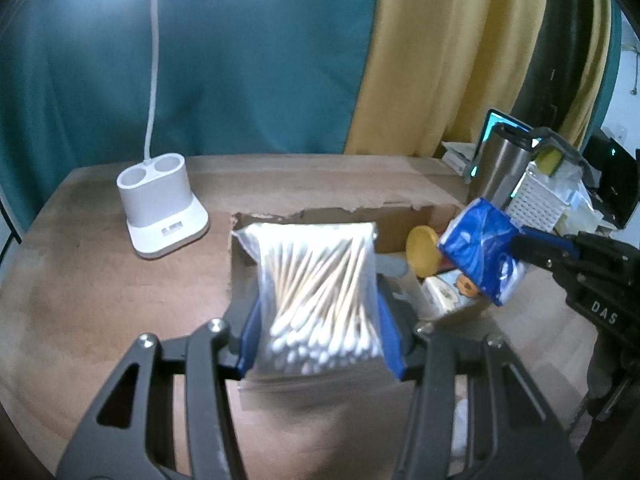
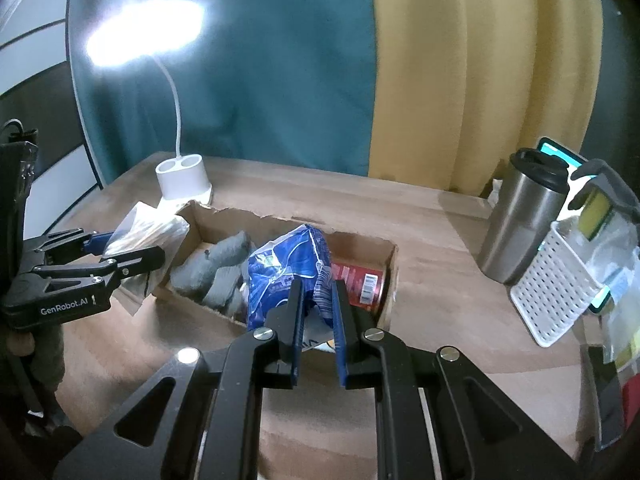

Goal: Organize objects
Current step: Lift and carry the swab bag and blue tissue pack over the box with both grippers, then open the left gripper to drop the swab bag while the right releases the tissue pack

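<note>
Left gripper (image 1: 320, 332): closed on a clear bag of cotton swabs (image 1: 320, 296), held over the left end of the cardboard box (image 2: 384, 280).
Right gripper (image 2: 318, 312): clamped tight on a crumpled blue packet (image 2: 288, 276), held above the box's middle.
Box contents: grey cloth bundle (image 2: 216, 268), red can (image 2: 360, 284), yellow lid (image 1: 422, 254).
Table (image 2: 440, 240): white lamp base (image 1: 160, 208) at the far left; steel tumbler (image 2: 520, 220) and white perforated basket (image 2: 552, 292) at the right.
</note>
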Motion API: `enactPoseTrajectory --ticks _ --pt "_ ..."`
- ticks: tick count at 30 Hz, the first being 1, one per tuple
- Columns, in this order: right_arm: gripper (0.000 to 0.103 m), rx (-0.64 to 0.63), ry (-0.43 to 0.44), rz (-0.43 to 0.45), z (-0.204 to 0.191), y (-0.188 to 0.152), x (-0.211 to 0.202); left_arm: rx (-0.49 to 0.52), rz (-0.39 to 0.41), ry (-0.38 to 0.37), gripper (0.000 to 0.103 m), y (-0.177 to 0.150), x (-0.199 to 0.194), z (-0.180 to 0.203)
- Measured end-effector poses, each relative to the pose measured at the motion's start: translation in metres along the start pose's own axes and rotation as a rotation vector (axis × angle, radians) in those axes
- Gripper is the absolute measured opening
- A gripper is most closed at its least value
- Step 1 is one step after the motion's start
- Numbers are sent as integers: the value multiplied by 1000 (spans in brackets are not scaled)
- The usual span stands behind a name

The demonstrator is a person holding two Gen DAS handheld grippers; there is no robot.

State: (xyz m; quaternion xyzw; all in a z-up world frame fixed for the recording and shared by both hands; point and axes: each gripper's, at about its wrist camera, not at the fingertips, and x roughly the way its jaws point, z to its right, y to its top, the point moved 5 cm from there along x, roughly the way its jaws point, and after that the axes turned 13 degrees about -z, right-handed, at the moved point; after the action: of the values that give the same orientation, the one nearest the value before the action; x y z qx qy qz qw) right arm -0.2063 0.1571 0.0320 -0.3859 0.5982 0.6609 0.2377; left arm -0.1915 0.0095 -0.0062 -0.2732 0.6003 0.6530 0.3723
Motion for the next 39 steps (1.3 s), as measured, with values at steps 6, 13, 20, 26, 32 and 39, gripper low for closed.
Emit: enactPoseTrajectory --ticks 6,13,20,26,32,39 --pt "14 -12 14 -7 -5 13 14 -3 -10 3 51 8 12 -4" --pt "14 -11 29 -20 -6 24 31 -3 -22 0 50 17 24 -4" --pt "14 -3 39 -36 -7 33 46 -5 -41 3 50 22 39 -7" --pt "14 7 47 -53 -10 39 61 -5 -61 -3 50 27 52 -8" --pt "15 34 53 -83 -13 35 76 -22 -104 -2 52 26 69 -14" --pt "41 23 64 -122 -23 28 87 -37 -109 -7 66 29 68 -14"
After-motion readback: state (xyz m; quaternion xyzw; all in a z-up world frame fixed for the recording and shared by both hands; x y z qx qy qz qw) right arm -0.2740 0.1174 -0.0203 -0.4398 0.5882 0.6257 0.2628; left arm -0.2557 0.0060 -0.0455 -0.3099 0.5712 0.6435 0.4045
